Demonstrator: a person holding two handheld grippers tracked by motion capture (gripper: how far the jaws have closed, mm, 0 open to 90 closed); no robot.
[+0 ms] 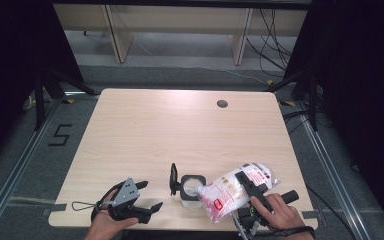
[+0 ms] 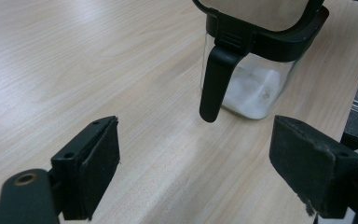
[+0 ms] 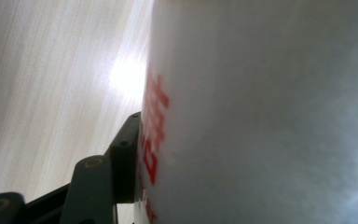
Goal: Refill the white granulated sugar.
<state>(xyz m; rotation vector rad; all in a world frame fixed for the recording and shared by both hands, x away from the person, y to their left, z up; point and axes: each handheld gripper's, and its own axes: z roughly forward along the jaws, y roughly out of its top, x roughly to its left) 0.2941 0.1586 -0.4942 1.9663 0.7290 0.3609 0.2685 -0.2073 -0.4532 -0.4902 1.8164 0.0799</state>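
High view: right gripper (image 1: 247, 186) clamps the bag (image 1: 235, 192) mid-body, tilted over the open jar (image 1: 192, 190) at the table's (image 1: 180, 125) near edge. Bag looks soft, shifting, likely slippery; mid-body hold suits. Left gripper (image 1: 147, 197) rests wide open, empty. Left gripper view adds white granules in the jar bottom.

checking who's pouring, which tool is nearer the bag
Right. The right tool is clamped on the bag, tilted over the jar; the left tool rests open left of the jar.
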